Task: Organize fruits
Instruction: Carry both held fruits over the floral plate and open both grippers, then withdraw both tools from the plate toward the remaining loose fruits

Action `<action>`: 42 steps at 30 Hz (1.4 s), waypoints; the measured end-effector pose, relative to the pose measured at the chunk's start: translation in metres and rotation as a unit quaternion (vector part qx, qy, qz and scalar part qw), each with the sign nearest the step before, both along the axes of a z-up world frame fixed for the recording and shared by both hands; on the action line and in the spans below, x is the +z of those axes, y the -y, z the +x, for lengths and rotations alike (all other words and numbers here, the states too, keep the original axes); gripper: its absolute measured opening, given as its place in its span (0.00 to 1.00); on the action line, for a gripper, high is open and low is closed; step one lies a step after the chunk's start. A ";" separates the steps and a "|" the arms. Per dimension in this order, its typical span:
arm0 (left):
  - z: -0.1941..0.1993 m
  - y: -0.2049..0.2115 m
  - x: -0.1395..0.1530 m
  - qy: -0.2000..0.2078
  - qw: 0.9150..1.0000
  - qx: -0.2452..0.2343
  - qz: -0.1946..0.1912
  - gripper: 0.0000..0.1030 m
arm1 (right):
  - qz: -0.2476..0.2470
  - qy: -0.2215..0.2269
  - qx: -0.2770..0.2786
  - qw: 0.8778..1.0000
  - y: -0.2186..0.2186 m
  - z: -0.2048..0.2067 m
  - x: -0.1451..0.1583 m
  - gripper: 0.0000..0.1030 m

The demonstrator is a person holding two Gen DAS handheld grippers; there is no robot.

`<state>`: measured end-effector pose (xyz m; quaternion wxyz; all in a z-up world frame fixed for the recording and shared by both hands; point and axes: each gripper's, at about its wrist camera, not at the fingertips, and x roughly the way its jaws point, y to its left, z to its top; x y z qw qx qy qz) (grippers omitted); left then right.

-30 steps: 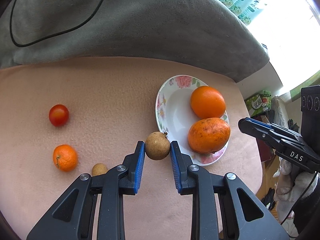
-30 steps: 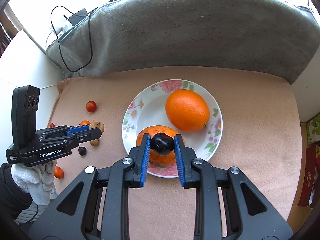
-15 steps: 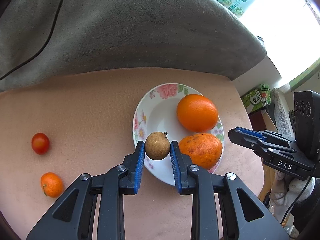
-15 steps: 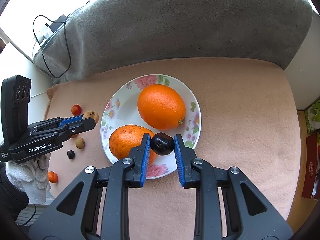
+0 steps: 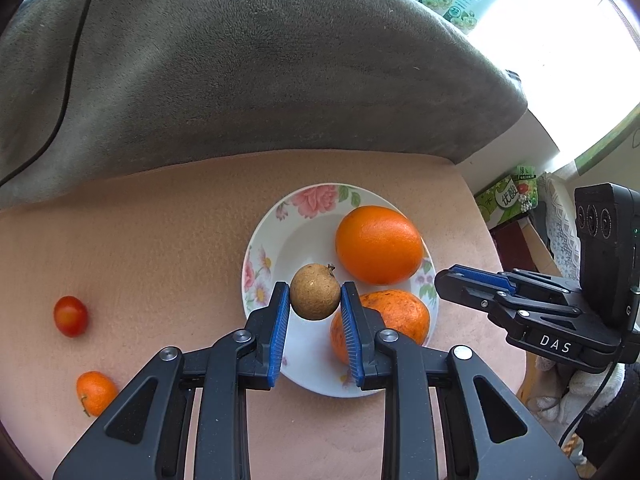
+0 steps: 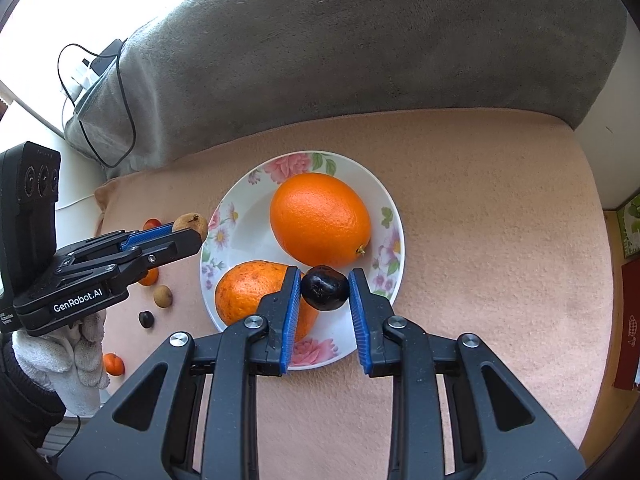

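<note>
Holding over the floral white plate (image 6: 394,216): your left gripper (image 5: 314,307) jaws clench a brown longan (image 5: 315,297), right gripper (image 6: 324,293) a dark plum (image 6: 324,288); two oranges plated, small fruits left.

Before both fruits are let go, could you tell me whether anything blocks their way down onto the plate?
Partly. The left tool holds its brown fruit over bare plate. Directly behind the right tool's dark fruit lie two oranges.
</note>
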<state>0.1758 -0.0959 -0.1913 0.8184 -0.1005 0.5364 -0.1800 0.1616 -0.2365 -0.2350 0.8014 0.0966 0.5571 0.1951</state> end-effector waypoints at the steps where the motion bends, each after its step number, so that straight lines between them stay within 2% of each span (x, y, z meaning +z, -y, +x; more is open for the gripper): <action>1: 0.000 0.000 0.000 0.000 1.000 0.000 0.000 0.24 | 0.000 0.000 0.000 1.000 0.000 0.001 0.000 0.25; 2: 0.000 -0.001 0.001 0.000 1.000 0.001 0.000 0.24 | 0.000 0.000 0.000 1.000 -0.001 0.001 0.000 0.25; 4: 0.000 -0.001 0.001 0.001 1.000 0.002 0.000 0.31 | 0.001 -0.001 0.001 1.000 -0.002 0.001 0.001 0.28; 6: 0.000 -0.001 0.002 0.002 1.000 0.003 -0.001 0.37 | 0.003 0.001 0.000 1.000 -0.002 0.001 0.002 0.42; 9: 0.000 -0.001 0.004 0.005 1.000 0.003 0.006 0.44 | 0.002 0.003 -0.001 1.000 -0.002 0.001 0.003 0.47; 11: 0.000 -0.002 0.005 0.007 1.000 0.002 0.007 0.45 | -0.001 0.003 0.000 1.000 -0.003 0.001 0.003 0.51; 15: 0.001 -0.002 0.007 0.011 1.000 0.003 0.012 0.62 | -0.007 0.007 0.001 1.000 -0.005 -0.001 0.004 0.64; 18: 0.002 -0.002 0.008 0.007 1.000 0.010 0.021 0.69 | -0.016 0.007 0.000 1.000 -0.006 -0.002 0.003 0.72; 27: 0.003 -0.004 0.009 0.002 0.999 0.023 0.027 0.70 | -0.028 0.006 -0.006 1.000 -0.009 -0.005 -0.002 0.80; 37: -0.004 -0.004 0.013 0.008 0.999 0.024 0.035 0.70 | -0.036 0.000 -0.024 0.999 -0.007 -0.011 -0.002 0.80; 42: -0.011 -0.007 0.015 0.012 0.999 0.029 0.040 0.70 | -0.024 -0.006 -0.037 0.999 -0.002 -0.015 -0.002 0.80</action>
